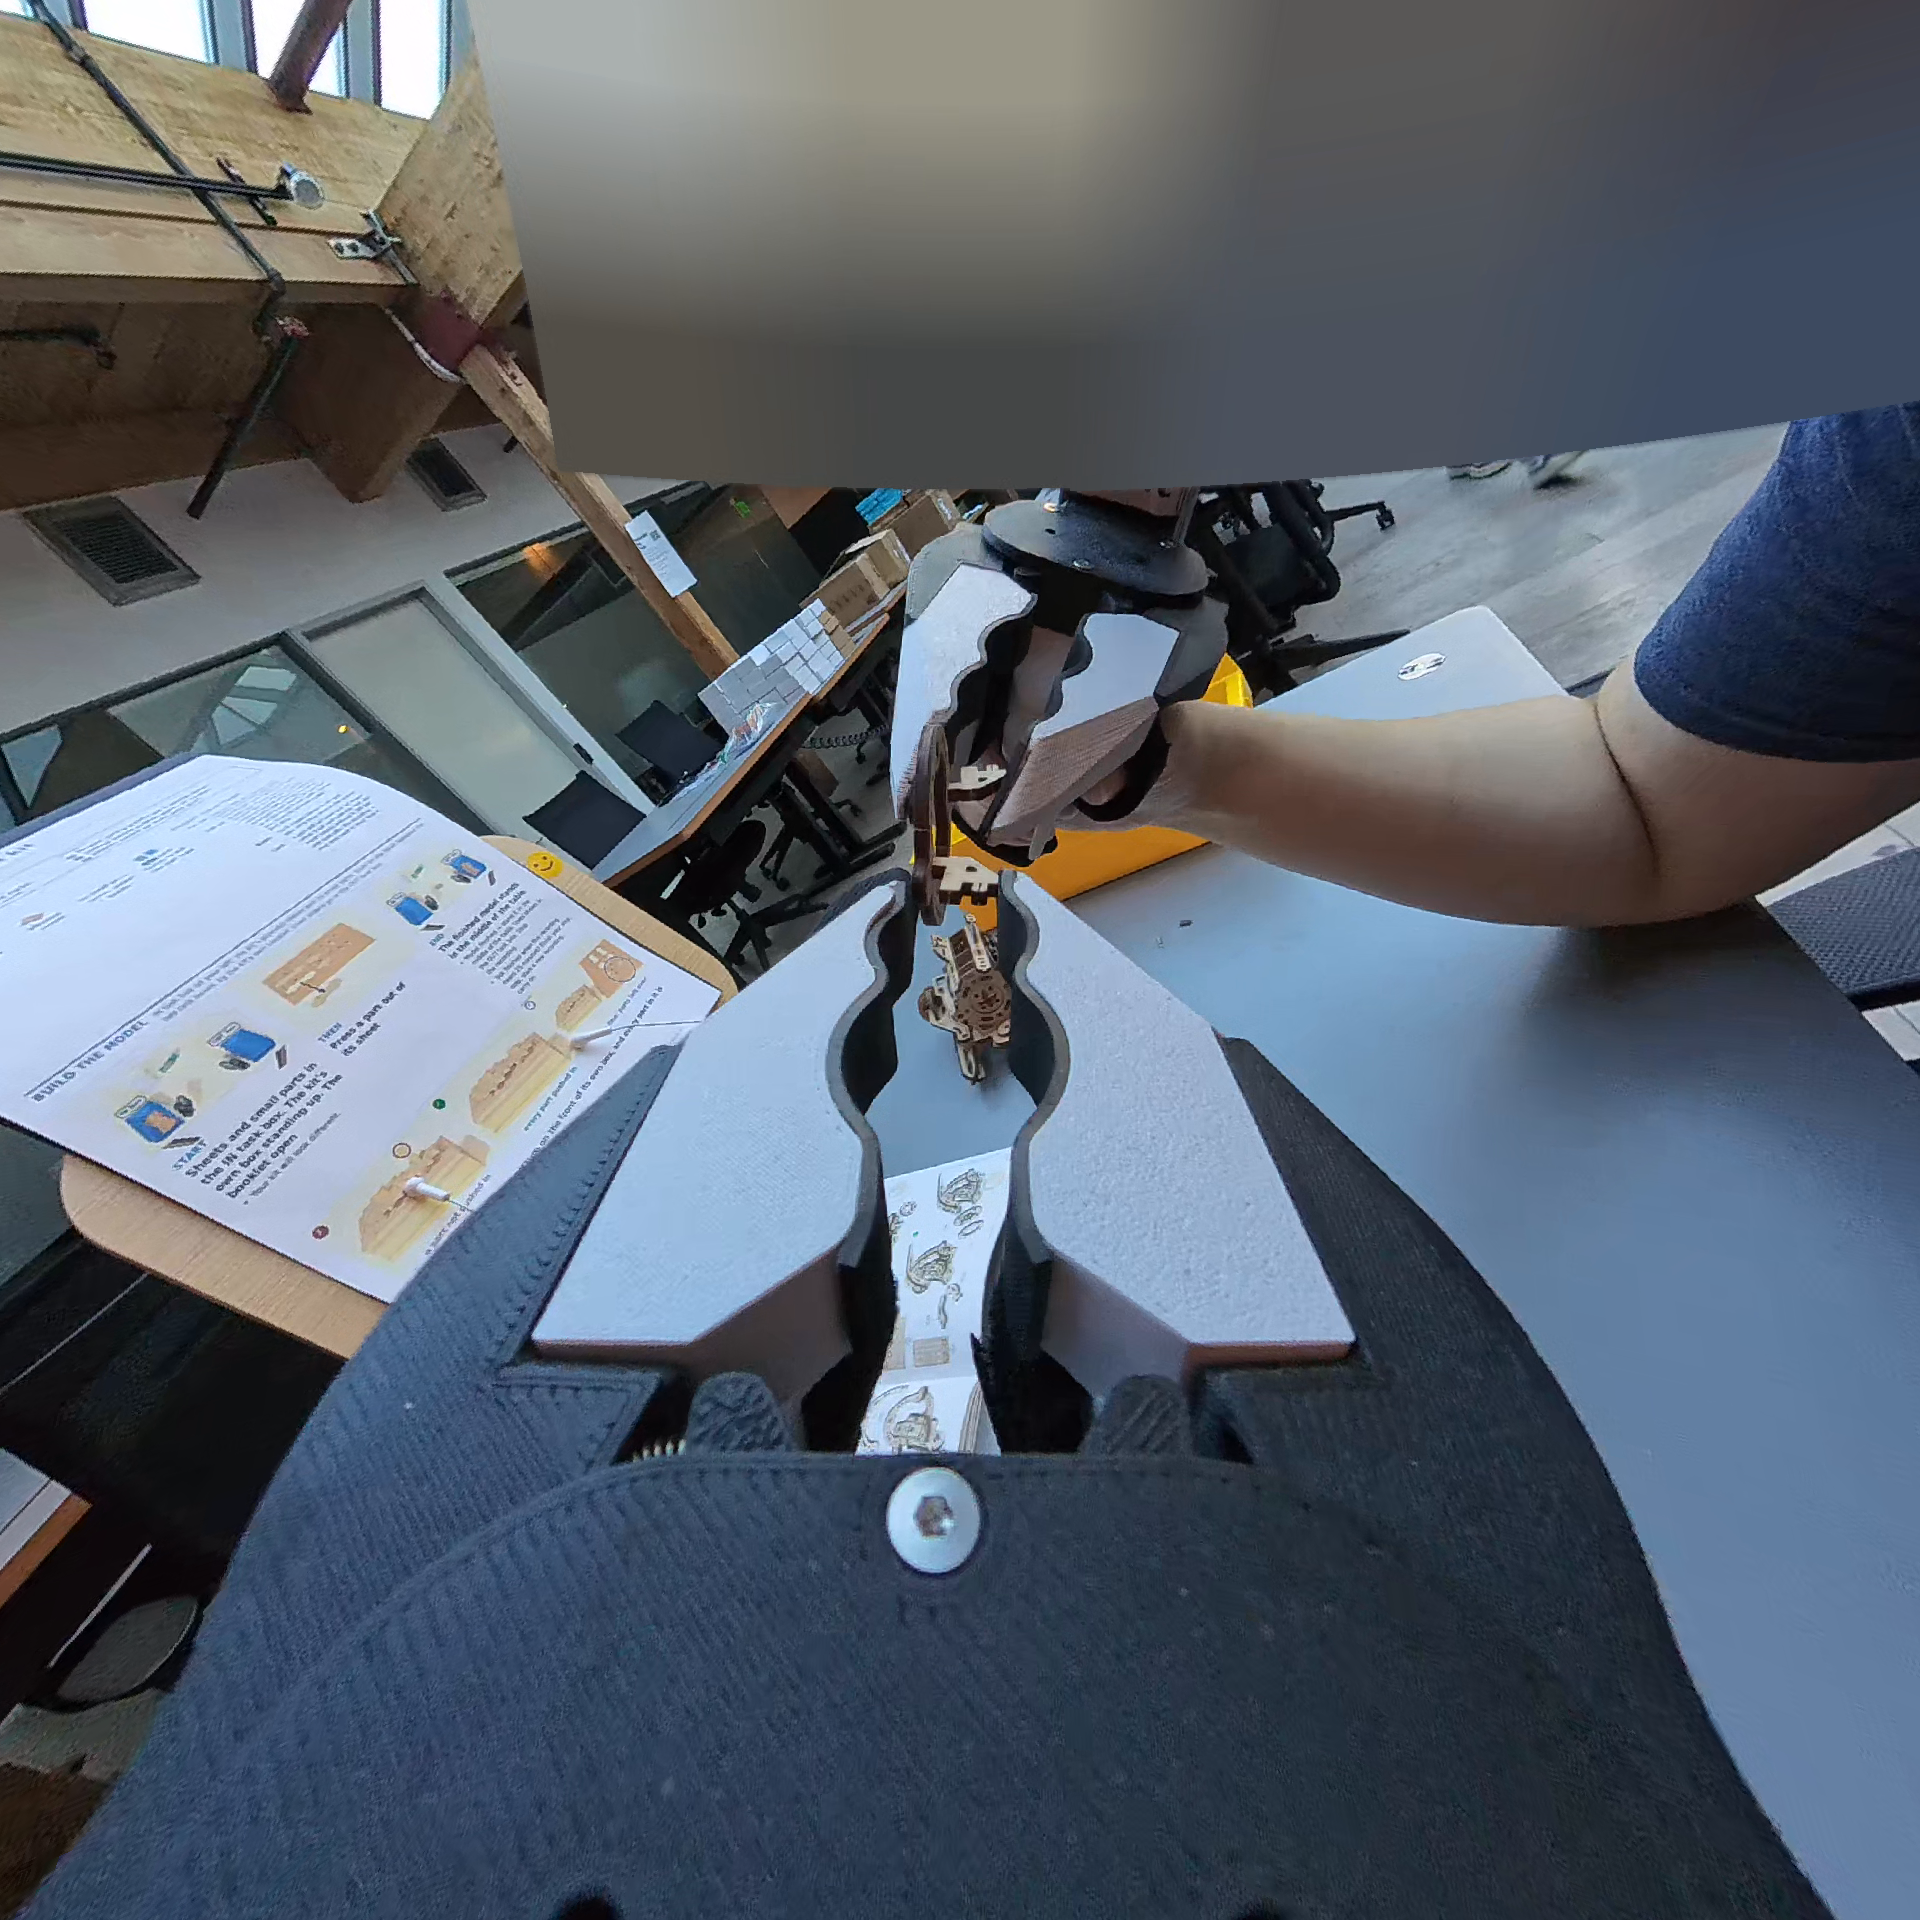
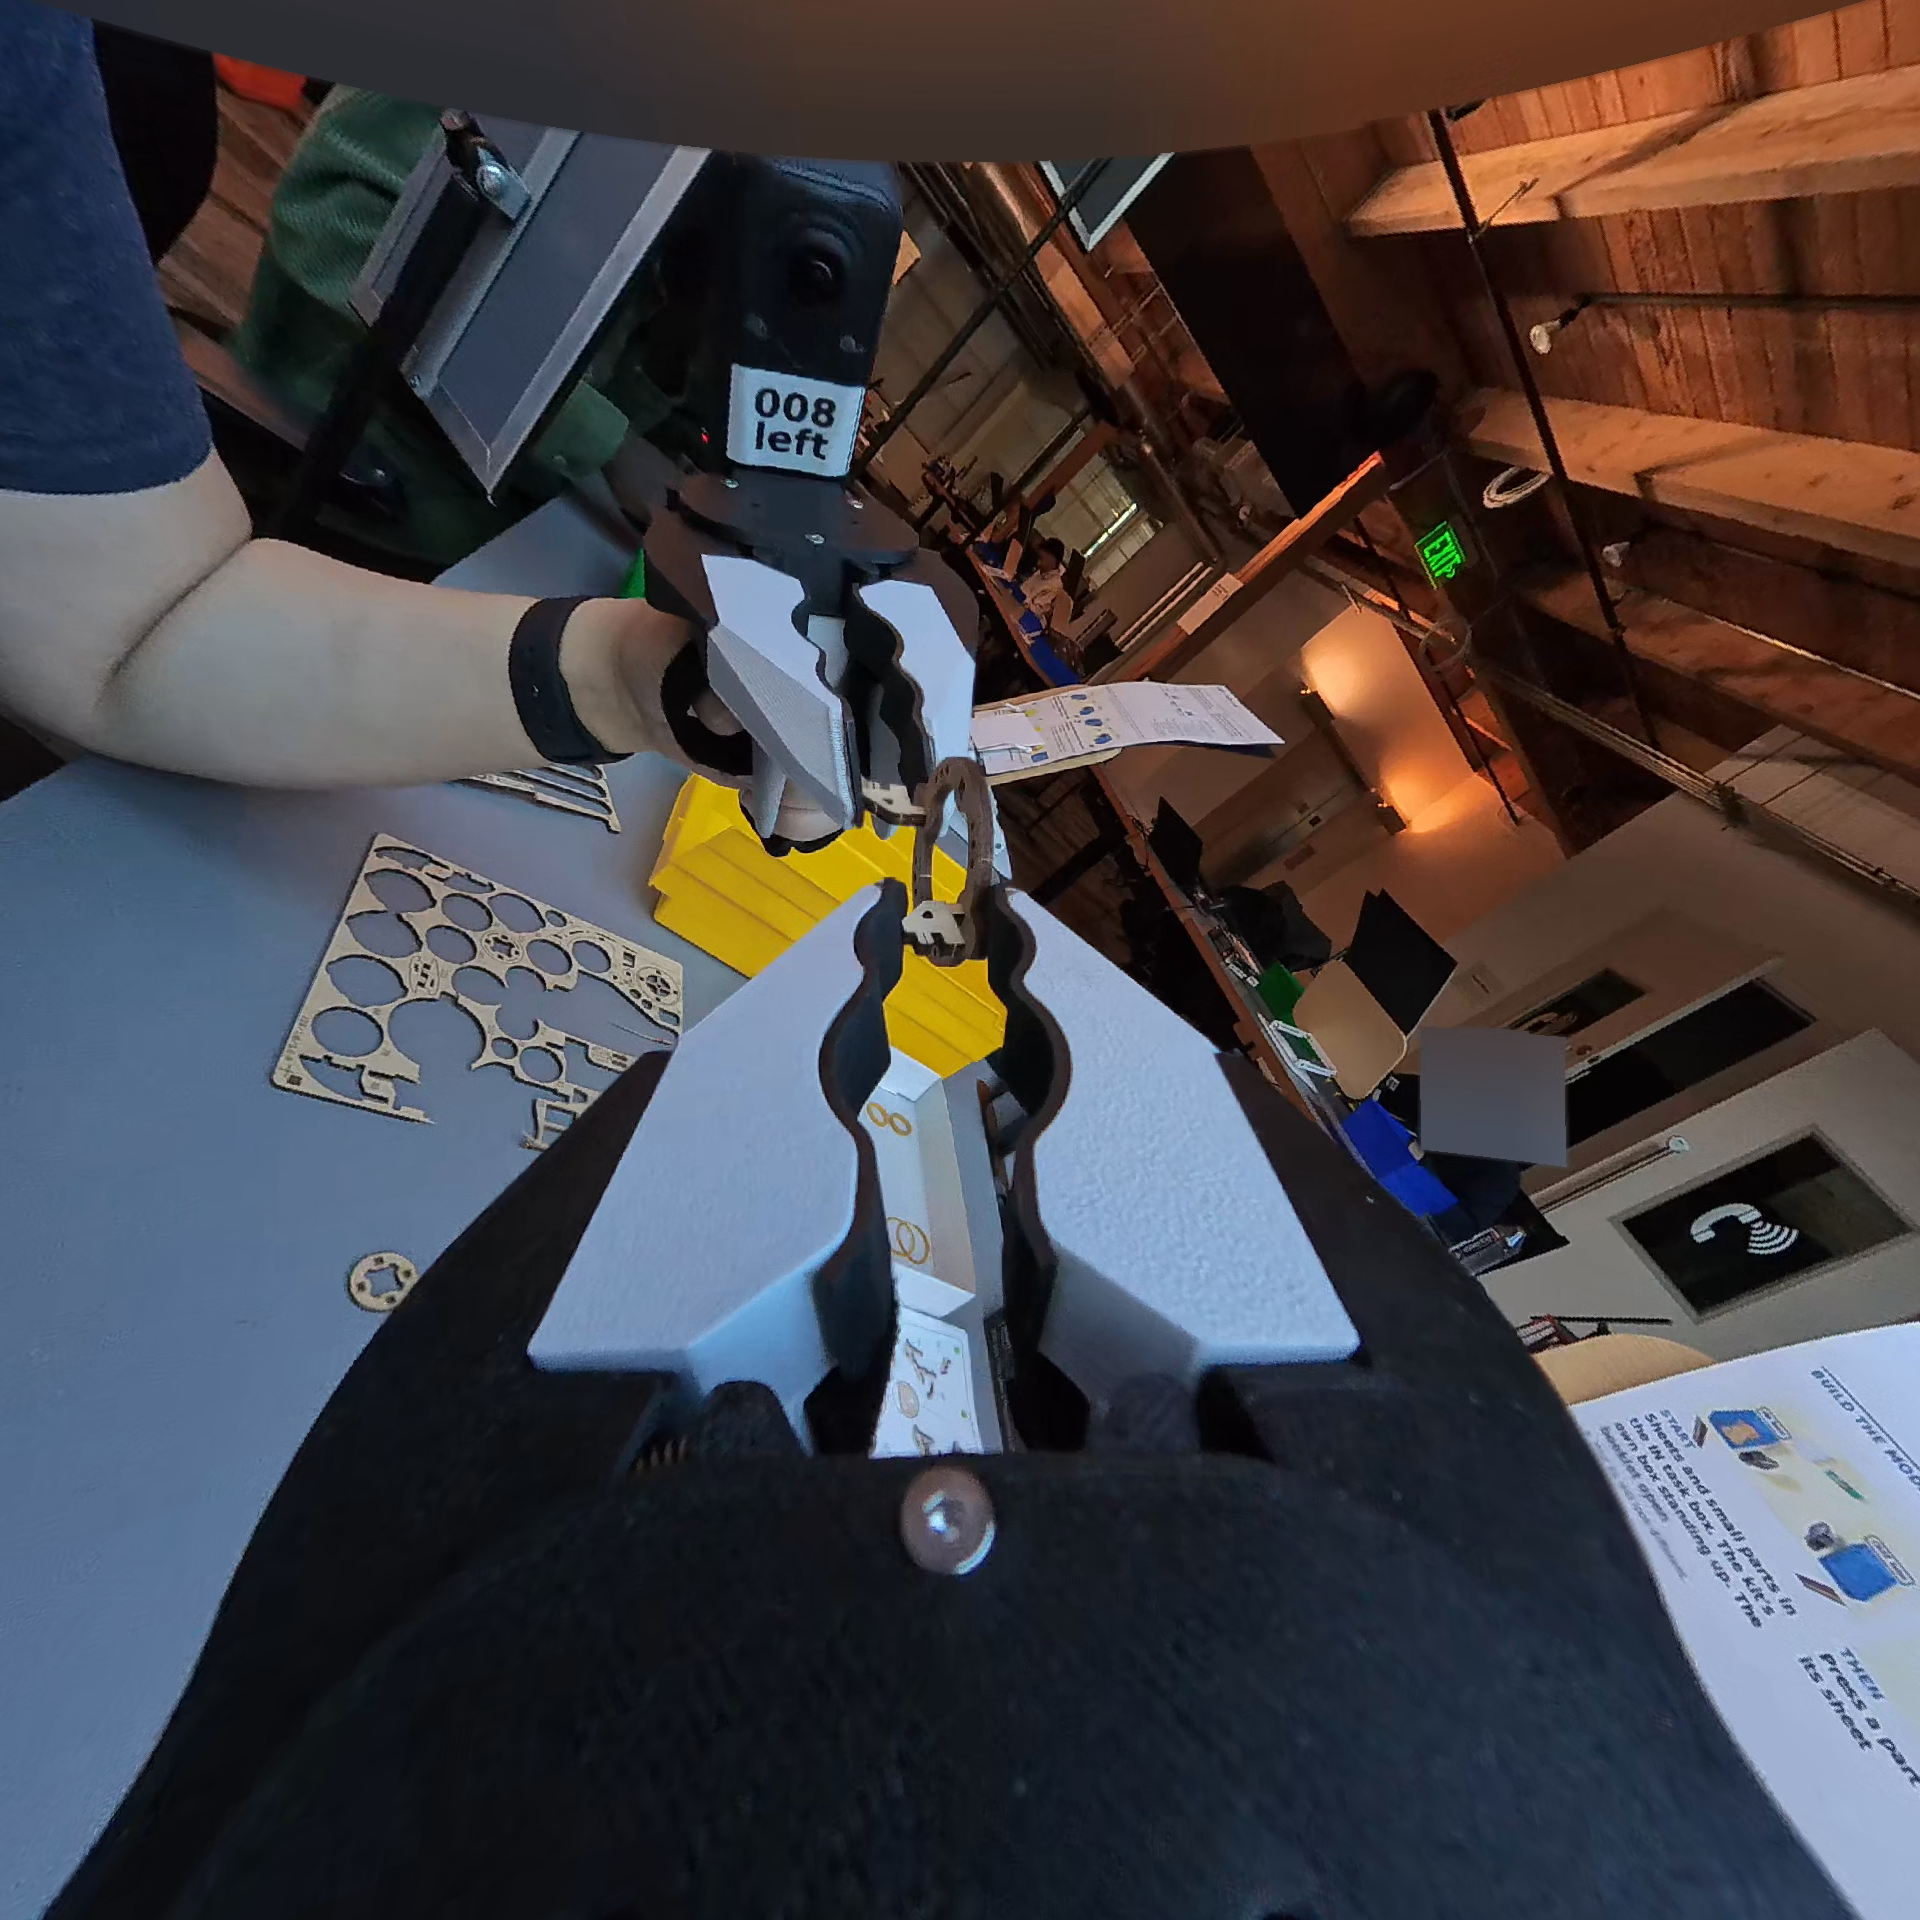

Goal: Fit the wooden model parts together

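Observation:
A dark wooden ring (image 1: pixel 932 800) with a small pale toothed part at each end hangs in the air between my two grippers. My left gripper (image 1: pixel 958 888) is shut on the nearer pale part (image 1: pixel 964 878). My right gripper (image 1: pixel 987 800) faces it from above, shut on the other pale part (image 1: pixel 979 777). In the right wrist view my right gripper (image 2: pixel 943 909) grips a pale part (image 2: pixel 935 925) at the ring's (image 2: pixel 964 821) lower end, and my left gripper (image 2: pixel 883 795) grips the pale part (image 2: pixel 890 800) at the ring's upper end. A partly built wooden model (image 1: pixel 971 1003) stands on the grey table (image 1: pixel 1455 1143) below.
A punched-out wooden sheet (image 2: pixel 468 987) and a loose small gear (image 2: pixel 382 1280) lie on the table. A yellow bin (image 2: pixel 769 894) stands behind the grippers. An open booklet (image 1: pixel 940 1247) and a white box (image 2: pixel 914 1174) lie underneath. An instruction sheet on a clipboard (image 1: pixel 312 987) is at the left, a laptop (image 1: pixel 1423 675) at the back.

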The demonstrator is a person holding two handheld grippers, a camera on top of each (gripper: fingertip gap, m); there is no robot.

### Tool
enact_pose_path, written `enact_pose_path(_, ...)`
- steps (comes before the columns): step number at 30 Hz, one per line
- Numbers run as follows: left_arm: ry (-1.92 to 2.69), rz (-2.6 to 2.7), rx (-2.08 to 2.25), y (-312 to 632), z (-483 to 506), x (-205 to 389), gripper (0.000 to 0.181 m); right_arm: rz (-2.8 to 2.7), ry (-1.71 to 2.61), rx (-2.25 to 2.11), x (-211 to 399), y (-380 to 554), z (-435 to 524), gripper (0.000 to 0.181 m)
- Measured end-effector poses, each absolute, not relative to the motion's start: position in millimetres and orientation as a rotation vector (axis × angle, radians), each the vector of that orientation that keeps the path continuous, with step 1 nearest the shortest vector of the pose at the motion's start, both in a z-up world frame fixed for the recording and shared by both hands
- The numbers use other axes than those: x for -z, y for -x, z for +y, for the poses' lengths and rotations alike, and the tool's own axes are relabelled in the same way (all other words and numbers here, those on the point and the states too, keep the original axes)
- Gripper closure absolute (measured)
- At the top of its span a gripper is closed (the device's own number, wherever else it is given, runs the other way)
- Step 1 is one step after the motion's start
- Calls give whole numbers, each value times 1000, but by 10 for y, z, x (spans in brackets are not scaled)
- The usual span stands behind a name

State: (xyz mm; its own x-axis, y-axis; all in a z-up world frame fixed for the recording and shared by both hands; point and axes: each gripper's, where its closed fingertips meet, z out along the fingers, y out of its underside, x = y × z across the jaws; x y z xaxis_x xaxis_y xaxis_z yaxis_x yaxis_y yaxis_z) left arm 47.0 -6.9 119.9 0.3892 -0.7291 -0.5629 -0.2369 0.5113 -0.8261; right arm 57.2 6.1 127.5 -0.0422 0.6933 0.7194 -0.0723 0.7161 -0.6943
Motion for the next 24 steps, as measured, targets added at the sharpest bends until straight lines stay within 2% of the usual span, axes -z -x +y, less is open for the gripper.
enact_pose_path(4, 1068, 1190, 343, -455, -19, -1124, 167, -1550, 557, -563, -1177, -563, 143, 167)
enact_pose_path(8, 1081, 1108, 436, -378, -47, -1286, 149, -1587, 621, -435, -1058, -517, 279, 167)
enact_pose_path(11, 1165, 1139, 277, -401, 108, -1120, 149, -1670, 693, -347, -867, -433, 337, 167)
enact_pose_path(14, 1269, 1177, 195, -452, 263, -893, 159, -1754, 793, -328, -676, -400, 377, 167)
enact_pose_path(15, 1314, 1190, 207, -463, 296, -811, 161, -1788, 854, -368, -600, -412, 385, 167)
enact_pose_path(17, 1376, 1142, 233, -413, 396, -771, 151, -1790, 1098, -480, -424, -477, 552, 167)
enact_pose_path(20, 1445, 1043, 513, -360, 391, -803, 155, -1773, 1695, -1044, 198, -632, 525, 167)
enact_pose_path(22, 1525, 1058, 717, -375, 348, -680, 154, -1620, 1945, -1326, 586, -657, 524, 167)
enact_pose_path(24, 1642, 1119, 720, -364, 418, -386, 153, -1448, 2095, -1497, 849, -657, 481, 167)
